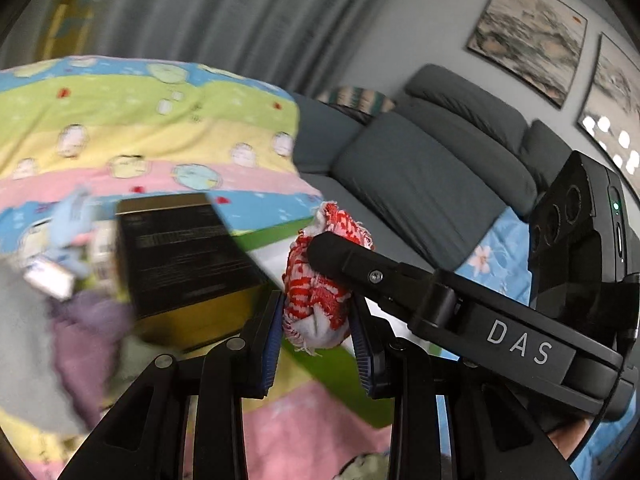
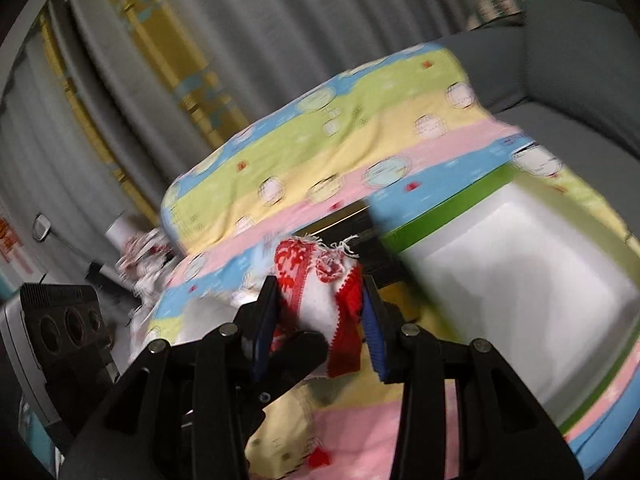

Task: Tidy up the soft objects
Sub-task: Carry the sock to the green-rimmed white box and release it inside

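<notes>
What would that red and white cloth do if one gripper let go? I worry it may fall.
The red and white cloth looks floppy: it bunches into a wad with frayed edges dangling. It probably weighs little, so the left gripper or right gripper alone could likely keep it, though loose ends would droop and unfurl.

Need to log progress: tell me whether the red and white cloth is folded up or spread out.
Bunched up: the red and white cloth sits as a compact wad, pinched between both grippers' pads, frayed edges poking out.
</notes>
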Action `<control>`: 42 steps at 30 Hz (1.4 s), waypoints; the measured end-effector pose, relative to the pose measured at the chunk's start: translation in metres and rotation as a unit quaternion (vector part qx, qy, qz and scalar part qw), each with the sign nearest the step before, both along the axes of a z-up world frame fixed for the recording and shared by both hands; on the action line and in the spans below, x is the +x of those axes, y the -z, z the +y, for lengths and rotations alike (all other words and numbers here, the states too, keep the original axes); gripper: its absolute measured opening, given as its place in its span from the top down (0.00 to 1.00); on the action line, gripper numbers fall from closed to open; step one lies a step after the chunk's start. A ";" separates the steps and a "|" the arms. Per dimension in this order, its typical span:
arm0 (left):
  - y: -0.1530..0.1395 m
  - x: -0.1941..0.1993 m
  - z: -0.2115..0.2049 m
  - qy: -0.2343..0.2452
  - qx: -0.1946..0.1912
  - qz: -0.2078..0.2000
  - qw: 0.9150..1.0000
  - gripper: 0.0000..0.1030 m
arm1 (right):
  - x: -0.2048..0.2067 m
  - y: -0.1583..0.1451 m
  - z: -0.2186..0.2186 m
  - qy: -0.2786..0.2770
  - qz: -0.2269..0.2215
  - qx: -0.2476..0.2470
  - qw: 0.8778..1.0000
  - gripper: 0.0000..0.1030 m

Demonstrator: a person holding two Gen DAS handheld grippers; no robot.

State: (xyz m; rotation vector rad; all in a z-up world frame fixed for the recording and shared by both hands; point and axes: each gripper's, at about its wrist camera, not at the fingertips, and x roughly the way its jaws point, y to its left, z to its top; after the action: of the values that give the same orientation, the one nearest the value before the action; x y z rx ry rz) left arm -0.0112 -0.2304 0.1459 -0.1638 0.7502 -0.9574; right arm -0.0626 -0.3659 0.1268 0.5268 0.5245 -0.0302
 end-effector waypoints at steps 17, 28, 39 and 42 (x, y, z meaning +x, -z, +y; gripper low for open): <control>0.042 -0.006 -0.101 0.053 0.058 0.024 0.997 0.68 | -0.016 0.048 -0.094 0.129 0.049 0.077 0.987 0.59; 0.009 -0.019 -0.052 -0.005 0.060 -0.011 0.998 0.21 | -0.031 0.029 -0.078 0.148 0.006 0.059 0.987 0.14; -0.007 -0.021 0.066 -0.138 0.083 -0.037 0.986 0.18 | -0.016 0.013 -0.018 0.089 -0.003 0.013 0.996 0.02; 0.003 -0.015 0.101 -0.184 0.087 -0.025 0.979 0.18 | -0.007 0.015 0.001 0.071 0.001 0.004 0.997 0.01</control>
State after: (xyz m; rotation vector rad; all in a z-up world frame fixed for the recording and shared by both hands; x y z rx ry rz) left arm -0.0259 -0.1294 0.1429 -0.1188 0.7228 -0.5389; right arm -0.0699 -0.3646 0.1119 0.5711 0.4878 -0.1642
